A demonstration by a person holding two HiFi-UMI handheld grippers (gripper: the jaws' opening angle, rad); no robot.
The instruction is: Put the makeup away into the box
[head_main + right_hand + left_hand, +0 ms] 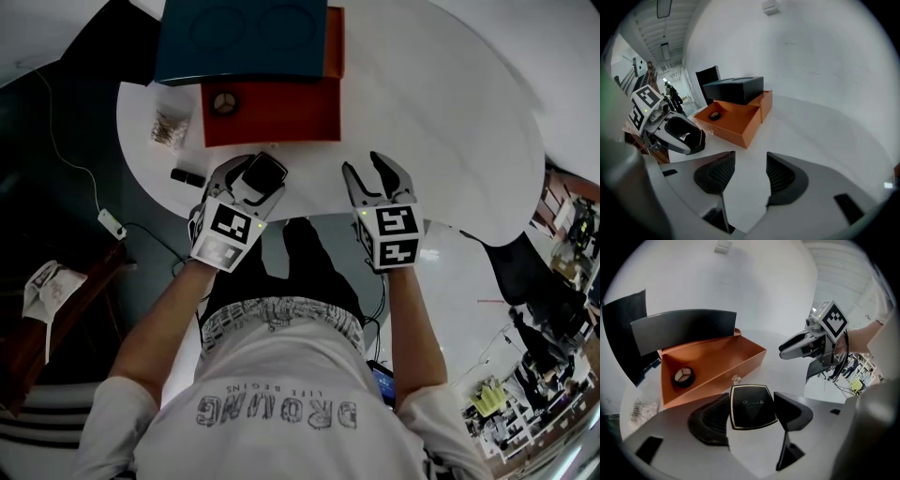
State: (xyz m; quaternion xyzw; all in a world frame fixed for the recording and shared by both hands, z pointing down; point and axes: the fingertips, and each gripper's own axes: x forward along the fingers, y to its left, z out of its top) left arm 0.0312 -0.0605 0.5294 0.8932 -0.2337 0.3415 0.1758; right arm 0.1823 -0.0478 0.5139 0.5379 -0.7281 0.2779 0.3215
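Compact: 1, clamped in left tool | box: 1 | jar: 1

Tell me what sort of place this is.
Likely a lab or office workspace: a round white table, a corded white power block lying below it, and what looks like a cluttered workbench at the right.

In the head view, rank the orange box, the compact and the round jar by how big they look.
1. orange box
2. compact, though it is held nearer the camera
3. round jar, inside the box
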